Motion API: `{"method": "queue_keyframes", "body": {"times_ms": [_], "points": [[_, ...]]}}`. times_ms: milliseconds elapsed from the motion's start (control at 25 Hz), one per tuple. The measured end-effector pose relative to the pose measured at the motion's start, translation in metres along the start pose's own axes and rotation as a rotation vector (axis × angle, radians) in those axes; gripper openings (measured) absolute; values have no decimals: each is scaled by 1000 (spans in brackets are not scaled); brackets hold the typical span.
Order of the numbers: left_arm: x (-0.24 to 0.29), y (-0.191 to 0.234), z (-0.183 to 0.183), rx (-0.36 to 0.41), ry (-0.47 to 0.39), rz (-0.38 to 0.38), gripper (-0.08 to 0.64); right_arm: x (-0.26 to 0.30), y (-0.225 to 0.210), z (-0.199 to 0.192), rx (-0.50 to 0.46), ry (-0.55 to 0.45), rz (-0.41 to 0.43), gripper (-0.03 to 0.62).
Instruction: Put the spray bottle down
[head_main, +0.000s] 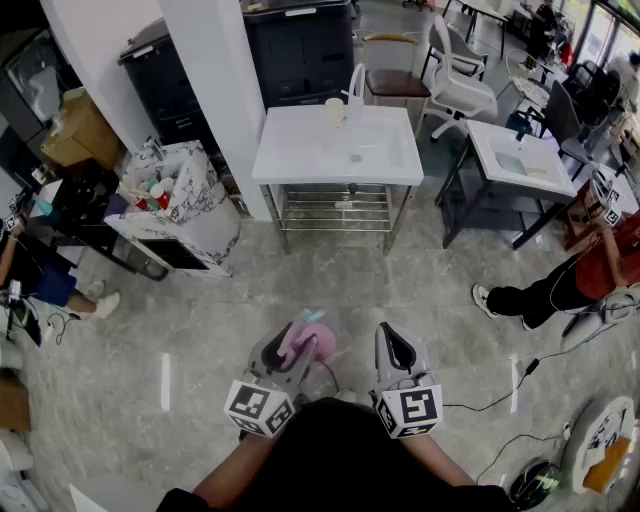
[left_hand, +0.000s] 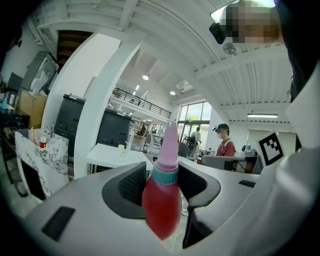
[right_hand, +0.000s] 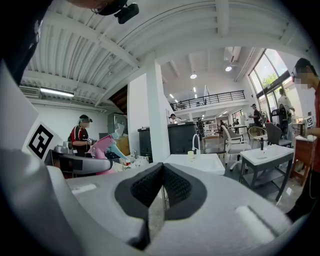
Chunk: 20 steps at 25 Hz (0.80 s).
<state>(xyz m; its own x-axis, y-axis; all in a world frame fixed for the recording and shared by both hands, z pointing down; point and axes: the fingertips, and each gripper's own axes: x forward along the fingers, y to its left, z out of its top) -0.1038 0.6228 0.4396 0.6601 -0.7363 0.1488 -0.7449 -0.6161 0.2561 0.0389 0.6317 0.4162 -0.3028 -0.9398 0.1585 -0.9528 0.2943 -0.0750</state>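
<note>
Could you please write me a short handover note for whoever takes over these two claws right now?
Left claw: shut on the spray bottle, gripped by its body and held in the air above the floor.
Right claw: shut, nothing in it, level beside the left one.
Done: the bottle is in hand.
Left: it is not yet put down. A white sink table stands ahead across the floor and looks like a likely spot. Open the left claw only once the bottle rests on something.
</note>
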Motion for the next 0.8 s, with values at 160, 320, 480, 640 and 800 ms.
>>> {"method": "queue_keyframes", "body": {"times_ms": [160, 320, 480, 640, 800], "points": [[-1, 3, -7, -5, 20, 16, 198, -8, -7, -5, 52, -12, -9, -3], [13, 26, -7, 5, 25, 11, 197, -1, -21, -17, 90, -8, -36, -3], [50, 49, 4, 20, 12, -46, 196, 25, -34, -32, 85, 18, -49, -2], [103, 70, 18, 32, 18, -109, 196, 67, -45, -40, 71, 69, -77, -2], [160, 108, 28, -14, 18, -145, 196, 130, -56, -37, 44, 103, -79, -3]]}}
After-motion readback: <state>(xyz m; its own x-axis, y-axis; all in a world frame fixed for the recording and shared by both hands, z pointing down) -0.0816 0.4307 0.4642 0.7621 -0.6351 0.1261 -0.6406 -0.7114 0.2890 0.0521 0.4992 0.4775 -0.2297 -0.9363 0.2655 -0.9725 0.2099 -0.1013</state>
